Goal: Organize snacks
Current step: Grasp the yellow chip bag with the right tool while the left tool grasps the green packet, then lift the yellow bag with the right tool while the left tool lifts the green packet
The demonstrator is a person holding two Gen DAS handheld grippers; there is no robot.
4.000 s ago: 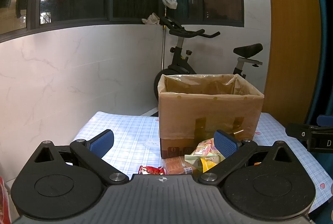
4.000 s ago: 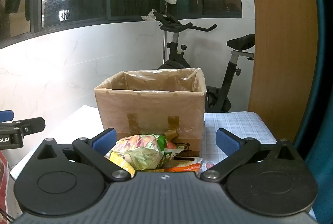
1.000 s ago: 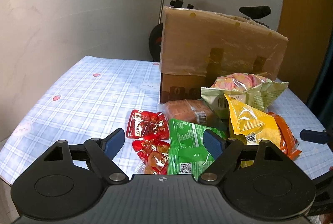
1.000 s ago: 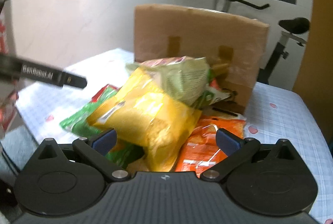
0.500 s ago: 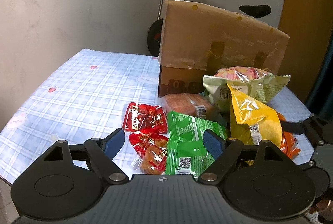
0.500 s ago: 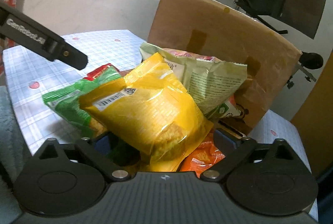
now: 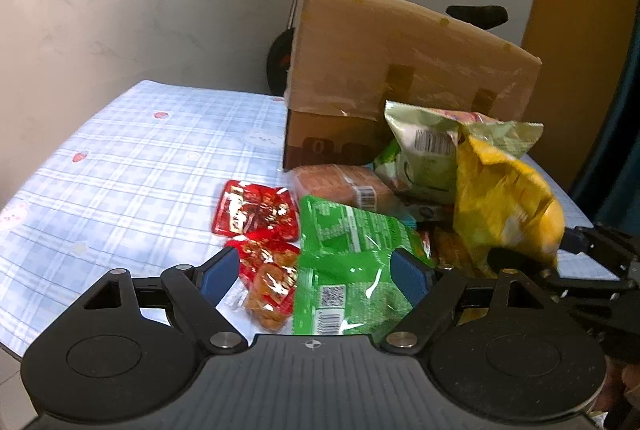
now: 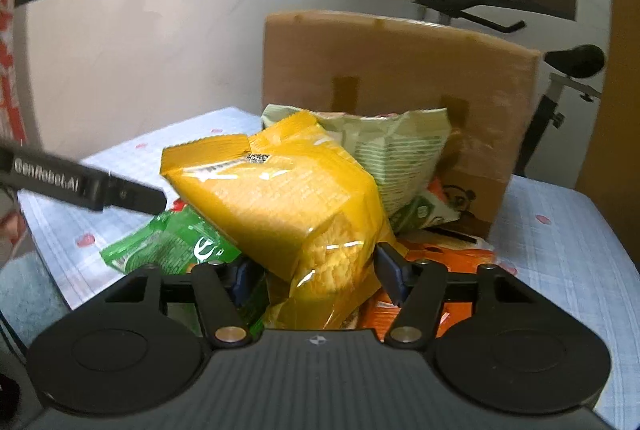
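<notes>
Yellow crinkly film fills my right gripper (image 8: 316,268): the yellow snack bag (image 8: 280,198) sits between its closing jaws, lower end pinched, long axis leaning up and away toward the cardboard box (image 8: 400,70). My left gripper (image 7: 316,272) hangs released over the green packet (image 7: 348,250), farther from the bag.

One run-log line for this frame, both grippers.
left gripper: open, over green snack bag | right gripper: jaws closing, yellow snack bag between | cardboard box: behind pile

table (image 7: 132,166), checked cloth | cardboard box (image 7: 400,70) | snack packets (image 7: 348,250) heaped before box
</notes>
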